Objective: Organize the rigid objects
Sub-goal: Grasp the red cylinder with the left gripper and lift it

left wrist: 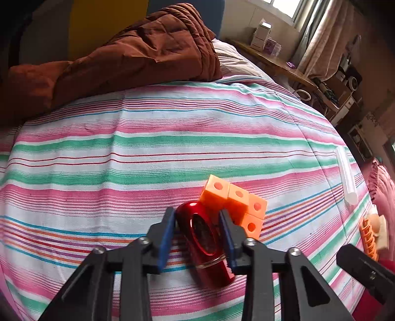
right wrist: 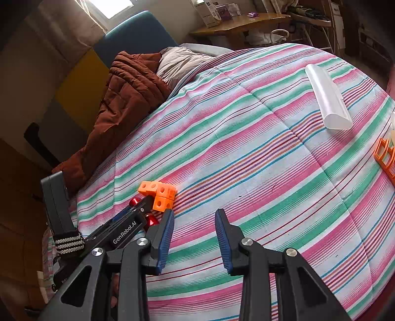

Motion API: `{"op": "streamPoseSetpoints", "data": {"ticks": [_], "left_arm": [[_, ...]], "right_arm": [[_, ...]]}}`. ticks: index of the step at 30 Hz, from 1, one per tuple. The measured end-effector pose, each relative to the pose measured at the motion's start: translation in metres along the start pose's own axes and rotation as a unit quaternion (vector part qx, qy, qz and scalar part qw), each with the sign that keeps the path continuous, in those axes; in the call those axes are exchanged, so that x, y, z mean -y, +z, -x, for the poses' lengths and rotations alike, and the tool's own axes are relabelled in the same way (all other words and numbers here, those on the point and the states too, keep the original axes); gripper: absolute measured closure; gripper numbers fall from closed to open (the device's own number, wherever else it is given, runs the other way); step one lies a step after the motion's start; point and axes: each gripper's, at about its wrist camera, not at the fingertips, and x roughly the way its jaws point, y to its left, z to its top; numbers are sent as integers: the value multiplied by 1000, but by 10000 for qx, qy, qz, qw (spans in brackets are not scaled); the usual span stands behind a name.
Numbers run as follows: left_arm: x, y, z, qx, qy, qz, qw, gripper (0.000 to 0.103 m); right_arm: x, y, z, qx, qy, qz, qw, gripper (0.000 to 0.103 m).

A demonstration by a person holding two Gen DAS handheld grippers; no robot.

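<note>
A red metal oval object [left wrist: 206,243] lies on the striped bedspread [left wrist: 148,153], touching an orange block of joined cubes [left wrist: 237,202]. My left gripper [left wrist: 197,217] has its blue pads on either side of the red object, with small gaps on both sides, so it is open around it. In the right wrist view the left gripper [right wrist: 145,205] shows beside the orange cubes [right wrist: 160,195], with the red object [right wrist: 150,219] partly hidden under it. My right gripper [right wrist: 193,217] is open and empty above the bedspread.
A translucent white tube case [right wrist: 328,98] lies at the far right of the bed [left wrist: 348,175]. An orange plastic rack [right wrist: 385,158] sits at the right edge [left wrist: 369,234]. A brown quilt [left wrist: 138,49] is bunched at the head of the bed. A wooden desk [right wrist: 242,23] stands beyond.
</note>
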Motion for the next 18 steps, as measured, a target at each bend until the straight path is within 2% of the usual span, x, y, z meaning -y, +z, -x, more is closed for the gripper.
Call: {"op": "streamPoseSetpoints", "data": {"ticks": [7, 13, 18], "left_arm": [[-3, -45, 26, 204, 90, -530, 9983, 78], [-17, -97, 61, 317, 74, -442, 9985, 77], [-17, -129, 79, 552, 311, -826, 9946, 77]], "right_arm": [[4, -1, -5, -100, 13, -101, 9999, 69], [5, -6, -13, -291, 30, -131, 9995, 69], [-7, -13, -19, -405, 26, 162, 9990, 68]]}}
